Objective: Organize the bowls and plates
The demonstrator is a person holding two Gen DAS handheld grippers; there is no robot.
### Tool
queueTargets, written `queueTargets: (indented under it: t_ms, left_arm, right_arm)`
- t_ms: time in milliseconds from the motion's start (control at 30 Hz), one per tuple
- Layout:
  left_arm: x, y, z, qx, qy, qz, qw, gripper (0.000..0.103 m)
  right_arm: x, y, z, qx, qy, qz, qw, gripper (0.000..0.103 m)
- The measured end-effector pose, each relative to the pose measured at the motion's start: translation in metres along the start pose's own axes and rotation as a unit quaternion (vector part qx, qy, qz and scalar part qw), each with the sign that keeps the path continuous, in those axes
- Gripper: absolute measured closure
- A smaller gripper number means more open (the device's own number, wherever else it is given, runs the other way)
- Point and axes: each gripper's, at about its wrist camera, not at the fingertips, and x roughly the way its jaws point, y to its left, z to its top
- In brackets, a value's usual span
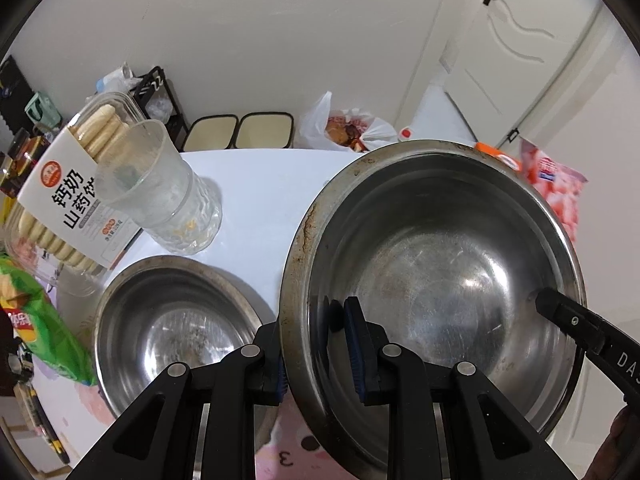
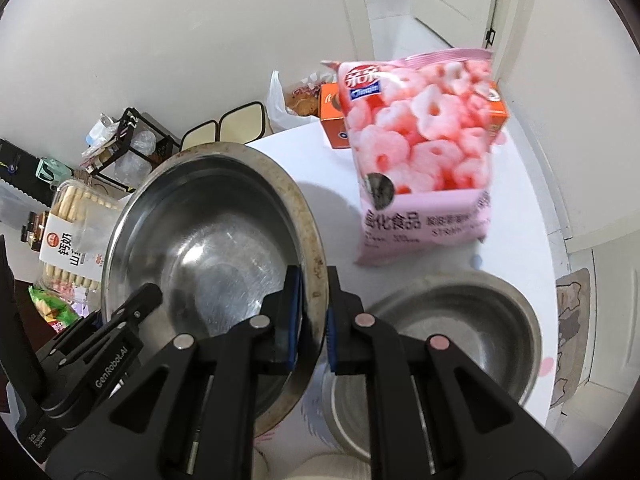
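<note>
A large, stained steel bowl (image 1: pixel 436 264) hangs tilted above the white table, held by both grippers. My left gripper (image 1: pixel 316 356) is shut on its left rim, one blue pad inside and one outside. My right gripper (image 2: pixel 314 320) is shut on the opposite rim of the same bowl (image 2: pixel 216 240). One of the right gripper's fingers (image 1: pixel 560 312) shows inside the bowl's far wall in the left wrist view. A smaller steel bowl (image 1: pixel 172 320) rests on the table below left. Another steel bowl (image 2: pixel 460 328) sits on the table under the right side.
A ribbed glass cup (image 1: pixel 160 188), a clear box of biscuits (image 1: pixel 68 192) and a green snack bag (image 1: pixel 40 320) crowd the table's left. A pink snack bag (image 2: pixel 424 152) and an orange carton (image 2: pixel 336 120) stand at the back right. The table edge (image 2: pixel 552 264) curves close behind.
</note>
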Motion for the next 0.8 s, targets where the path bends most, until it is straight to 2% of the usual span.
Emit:
queueTargets:
  t_ms: [433,800]
  left_arm:
    - [-0.057,-0.026,-0.046,0.046,-0.014,-0.047,0.9977,0.079]
    - [-0.103,-0.049,-0.079,0.117,-0.031,-0.095,0.9881,0.079]
  right_arm:
    - [-0.077,-0.018,-0.055,0.029,-0.044,-0.028,0.998,0.09]
    - [-0.139,-0.03,-0.122,0.096,-0.09,-0.066,0.989,0.09]
